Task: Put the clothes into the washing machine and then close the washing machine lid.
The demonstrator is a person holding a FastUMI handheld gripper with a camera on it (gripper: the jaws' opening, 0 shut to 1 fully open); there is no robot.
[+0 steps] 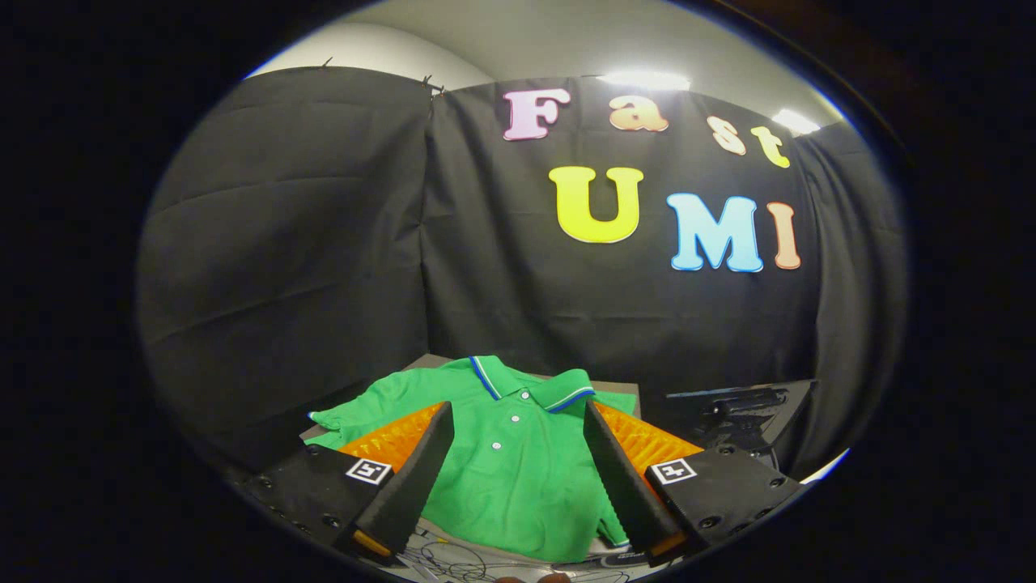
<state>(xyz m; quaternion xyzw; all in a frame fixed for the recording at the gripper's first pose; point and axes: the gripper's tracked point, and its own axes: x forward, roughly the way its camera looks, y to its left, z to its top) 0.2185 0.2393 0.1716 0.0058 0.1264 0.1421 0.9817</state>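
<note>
A green polo shirt (518, 461) with a blue-and-white trimmed collar and white buttons lies spread flat on a grey surface (615, 390), collar pointing away from me. My gripper (516, 414) hovers over it, open wide, one finger over each side of the shirt's chest. Nothing is held between the fingers. The button placket runs down the gap between them.
A dark object with a flat black top (740, 413) stands to the right of the shirt, beyond the right finger. Black cloth walls close in behind and to the left. Dark cables (461, 559) lie on the surface just under the shirt's hem.
</note>
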